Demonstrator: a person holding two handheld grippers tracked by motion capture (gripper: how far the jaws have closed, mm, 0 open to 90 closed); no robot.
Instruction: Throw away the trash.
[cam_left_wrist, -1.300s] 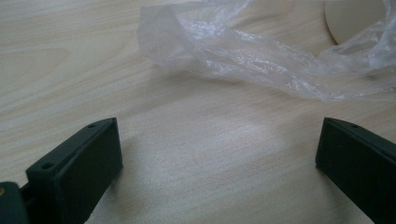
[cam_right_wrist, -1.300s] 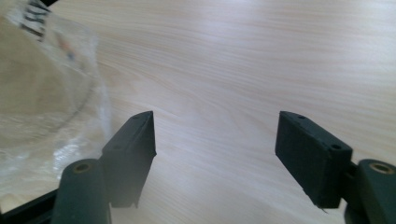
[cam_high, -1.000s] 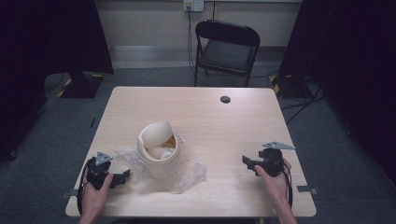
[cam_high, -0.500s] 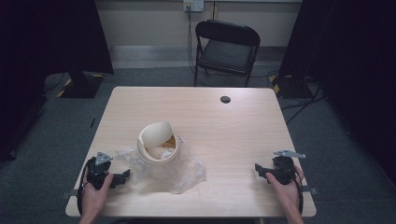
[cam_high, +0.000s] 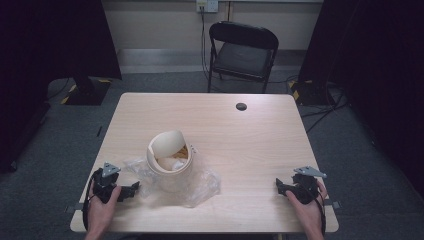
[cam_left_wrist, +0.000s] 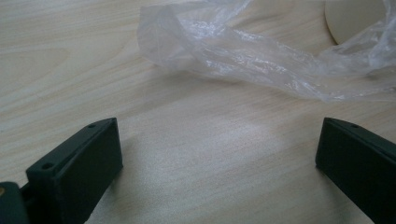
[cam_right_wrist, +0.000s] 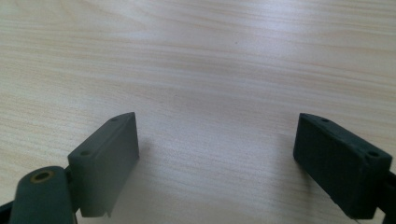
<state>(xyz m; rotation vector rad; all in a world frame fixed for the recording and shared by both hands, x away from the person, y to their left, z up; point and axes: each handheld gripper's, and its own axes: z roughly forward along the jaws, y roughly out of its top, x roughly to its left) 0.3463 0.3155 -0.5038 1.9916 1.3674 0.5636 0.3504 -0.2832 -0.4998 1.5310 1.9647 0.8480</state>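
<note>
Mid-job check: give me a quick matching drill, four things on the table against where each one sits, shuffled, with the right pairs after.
Things:
1. left gripper
2. right gripper
3. plastic bag
4. black round cap

Places:
A. far side of the table, towards the chair
B. near right corner, over bare wood
C. crumpled around the cup's base
D. near left corner, facing the bag

Pairs: 1-D, 2-B, 3-C, 4-A

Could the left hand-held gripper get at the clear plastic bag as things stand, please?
Probably yes: the left hand-held gripper stands open, with bare table between it and the plastic bag just ahead.
</note>
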